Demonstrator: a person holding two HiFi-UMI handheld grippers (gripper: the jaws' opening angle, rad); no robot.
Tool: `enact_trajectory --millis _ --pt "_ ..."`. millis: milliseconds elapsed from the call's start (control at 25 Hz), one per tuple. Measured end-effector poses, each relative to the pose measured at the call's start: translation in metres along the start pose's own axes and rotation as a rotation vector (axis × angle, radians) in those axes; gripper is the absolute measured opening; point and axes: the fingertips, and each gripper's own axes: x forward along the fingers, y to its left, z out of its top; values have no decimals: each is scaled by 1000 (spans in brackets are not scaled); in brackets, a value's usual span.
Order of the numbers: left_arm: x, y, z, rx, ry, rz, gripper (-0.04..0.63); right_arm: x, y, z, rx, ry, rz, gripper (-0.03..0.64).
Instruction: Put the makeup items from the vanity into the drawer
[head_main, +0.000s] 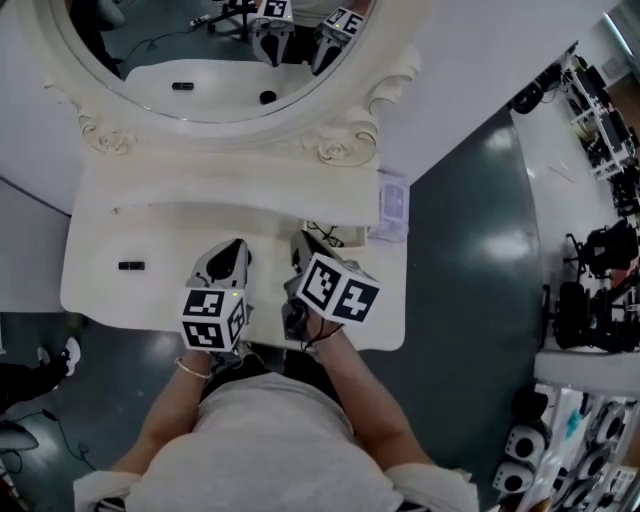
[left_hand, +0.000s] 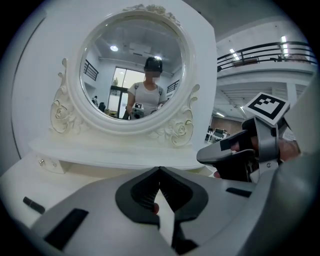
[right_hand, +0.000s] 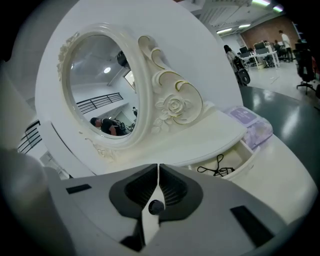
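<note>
L claw (left_hand: 160, 169) & R claw (right_hand: 158, 166) both shut (drawer (right_hand: 242, 165) open).

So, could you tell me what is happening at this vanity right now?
A person holds a gripper in each hand over the front of the white vanity. The left gripper and the right gripper both have their jaws together, and I can make out no makeup item in either. The drawer at the right is open, with a black looped item inside. One small black item lies on the vanity top at the far left, not yet put away.
</note>
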Motion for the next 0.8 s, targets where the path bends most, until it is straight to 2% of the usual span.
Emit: enact_trajectory --millis 520,800 --pt "-49 36 6 -72 -70 147 3 3 63 -5 -160 -45 177 21" --pt "-70 60 1 -118 -81 223 3 11 79 -19 -149 -8 225 21"
